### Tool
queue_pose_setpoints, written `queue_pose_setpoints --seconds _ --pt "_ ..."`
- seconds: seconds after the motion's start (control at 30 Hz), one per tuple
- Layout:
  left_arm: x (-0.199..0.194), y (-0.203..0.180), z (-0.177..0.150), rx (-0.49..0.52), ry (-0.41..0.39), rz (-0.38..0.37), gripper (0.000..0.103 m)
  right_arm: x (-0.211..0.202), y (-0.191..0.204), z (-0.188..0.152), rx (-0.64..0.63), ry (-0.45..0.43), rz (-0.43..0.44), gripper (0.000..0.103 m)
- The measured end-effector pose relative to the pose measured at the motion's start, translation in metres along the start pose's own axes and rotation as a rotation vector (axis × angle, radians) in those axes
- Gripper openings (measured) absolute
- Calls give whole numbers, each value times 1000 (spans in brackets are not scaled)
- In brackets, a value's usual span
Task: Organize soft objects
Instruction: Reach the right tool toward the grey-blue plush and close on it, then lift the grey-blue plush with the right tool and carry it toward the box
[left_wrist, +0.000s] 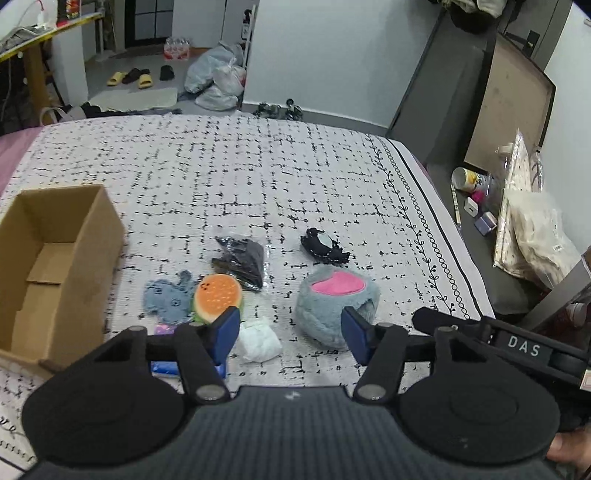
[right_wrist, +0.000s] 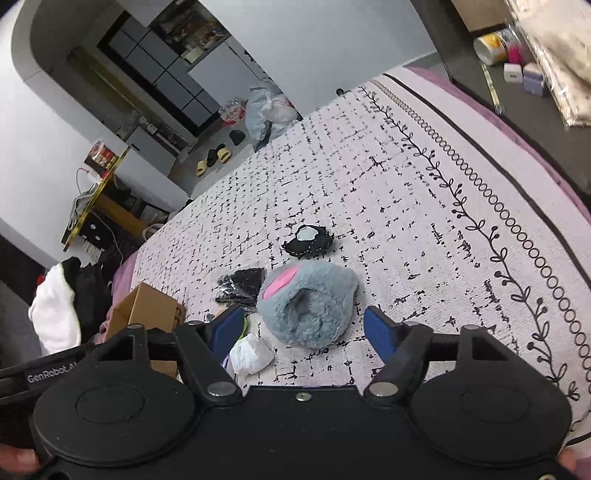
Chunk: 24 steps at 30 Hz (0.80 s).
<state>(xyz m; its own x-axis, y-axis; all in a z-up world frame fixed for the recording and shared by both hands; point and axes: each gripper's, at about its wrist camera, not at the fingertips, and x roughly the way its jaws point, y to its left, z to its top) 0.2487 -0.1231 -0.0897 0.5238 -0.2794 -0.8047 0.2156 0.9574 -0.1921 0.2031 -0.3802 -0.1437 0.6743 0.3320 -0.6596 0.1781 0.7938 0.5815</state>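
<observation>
Soft objects lie on the patterned bedspread (left_wrist: 258, 177): a grey fluffy plush with a pink patch (left_wrist: 334, 302) (right_wrist: 308, 306), a burger plush (left_wrist: 218, 297), a blue flat plush (left_wrist: 168, 301), a white cloth wad (left_wrist: 258, 339) (right_wrist: 251, 352), a black bagged item (left_wrist: 242, 264) (right_wrist: 242, 286), and a small black item (left_wrist: 325, 245) (right_wrist: 308, 240). An open cardboard box (left_wrist: 55, 266) (right_wrist: 147, 314) stands at the left. My left gripper (left_wrist: 290, 332) is open above the white wad and grey plush. My right gripper (right_wrist: 304, 330) is open above the grey plush.
A blue packet (left_wrist: 166, 367) lies under the left gripper's left finger. The bed's right edge borders a dark shelf with a can (left_wrist: 469, 180), small boxes and plastic bags (left_wrist: 535, 229). Beyond the far edge are floor, slippers (left_wrist: 129, 77) and bags.
</observation>
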Motion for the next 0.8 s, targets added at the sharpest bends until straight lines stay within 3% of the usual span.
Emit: queue_pose_setpoints --seconds 0.27,0.53,0.8 --pt "33 -3 9 -4 54 -35 53 27 -14 3 58 51 -22 55" --pt "60 -16 11 15 85 -80 43 46 -26 5 114 95 5 35" --pt "88 -30 3 38 136 -108 43 58 -35 4 163 135 9 32"
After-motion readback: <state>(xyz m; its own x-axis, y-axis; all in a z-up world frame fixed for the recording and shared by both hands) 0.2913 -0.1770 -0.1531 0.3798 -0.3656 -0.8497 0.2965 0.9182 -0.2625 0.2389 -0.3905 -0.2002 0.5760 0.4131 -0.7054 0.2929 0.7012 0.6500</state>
